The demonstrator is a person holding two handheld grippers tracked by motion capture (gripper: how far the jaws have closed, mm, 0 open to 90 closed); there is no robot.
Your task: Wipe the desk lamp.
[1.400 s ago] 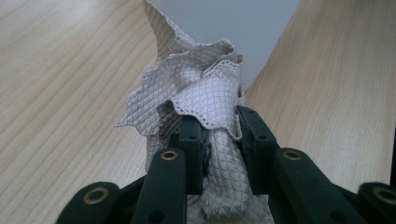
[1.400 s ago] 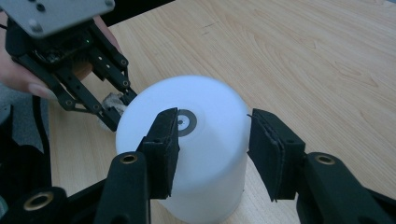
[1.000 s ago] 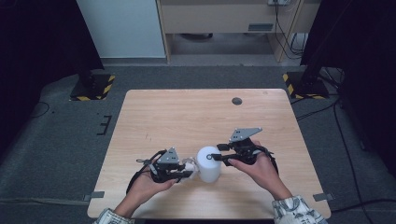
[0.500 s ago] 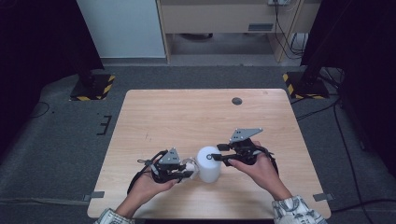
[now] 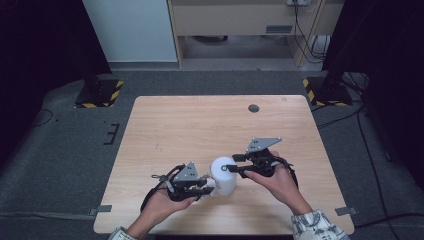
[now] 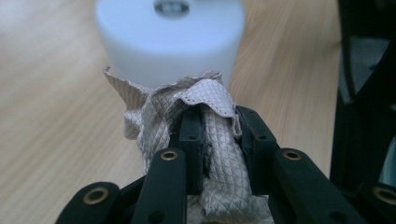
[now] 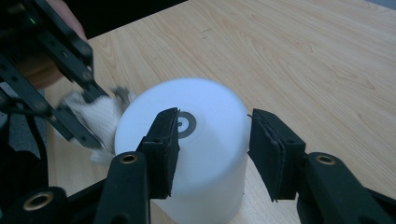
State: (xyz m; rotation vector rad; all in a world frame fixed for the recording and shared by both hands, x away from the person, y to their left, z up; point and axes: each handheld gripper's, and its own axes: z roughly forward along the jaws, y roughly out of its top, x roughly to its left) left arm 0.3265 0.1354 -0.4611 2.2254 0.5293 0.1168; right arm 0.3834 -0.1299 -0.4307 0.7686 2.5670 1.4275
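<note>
A white cylinder (image 5: 222, 177) (image 6: 170, 37) (image 7: 187, 154) stands upright near the table's front edge, with a small dark ring in the middle of its top. My left gripper (image 5: 210, 186) (image 6: 217, 121) is shut on a crumpled, quilted beige cloth (image 6: 154, 112) (image 7: 100, 116), and the cloth presses against the cylinder's left side. My right gripper (image 5: 227, 169) (image 7: 215, 135) reaches in from the right. Its jaws stand apart over the cylinder's top, one pad by the ring and the other at the rim, with nothing pinched between them.
The wooden table (image 5: 200, 125) has a small dark round hole (image 5: 253, 108) at the back right. Yellow-and-black striped stand bases (image 5: 100, 95) (image 5: 325, 92) sit on the floor behind both back corners. A cabinet stands farther back.
</note>
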